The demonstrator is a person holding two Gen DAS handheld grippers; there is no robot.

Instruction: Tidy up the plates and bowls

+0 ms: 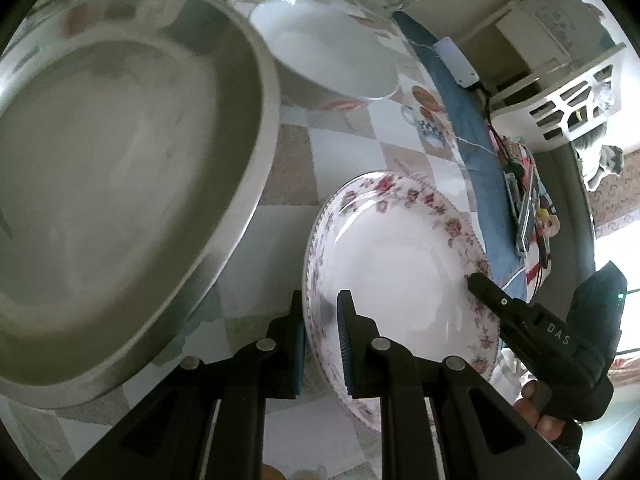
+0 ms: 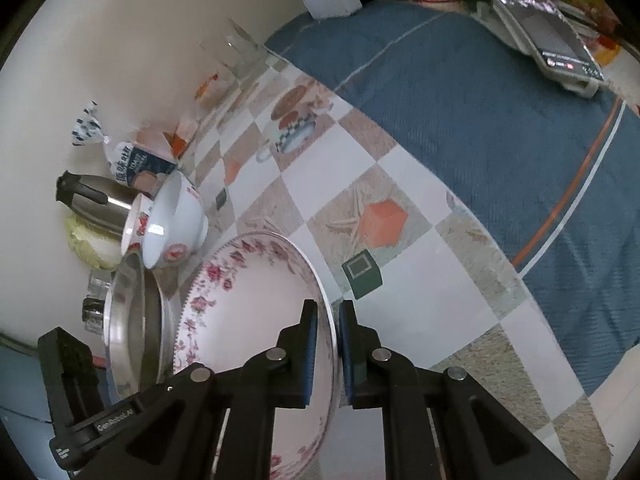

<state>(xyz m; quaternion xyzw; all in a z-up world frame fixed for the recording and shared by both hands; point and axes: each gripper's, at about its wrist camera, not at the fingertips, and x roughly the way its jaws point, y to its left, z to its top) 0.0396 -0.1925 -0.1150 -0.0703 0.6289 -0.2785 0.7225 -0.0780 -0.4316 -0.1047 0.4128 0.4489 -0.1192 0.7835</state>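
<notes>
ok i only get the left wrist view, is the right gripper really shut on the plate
observer: Yes, the right gripper clamps the plate rim, one pad inside and one outside.
operator: anything on the table past it
observer: A small dark green cube, just beyond the rim and apart from it.
operator: and at the wall
observer: A steel kettle stands there, behind two nested bowls.
</notes>
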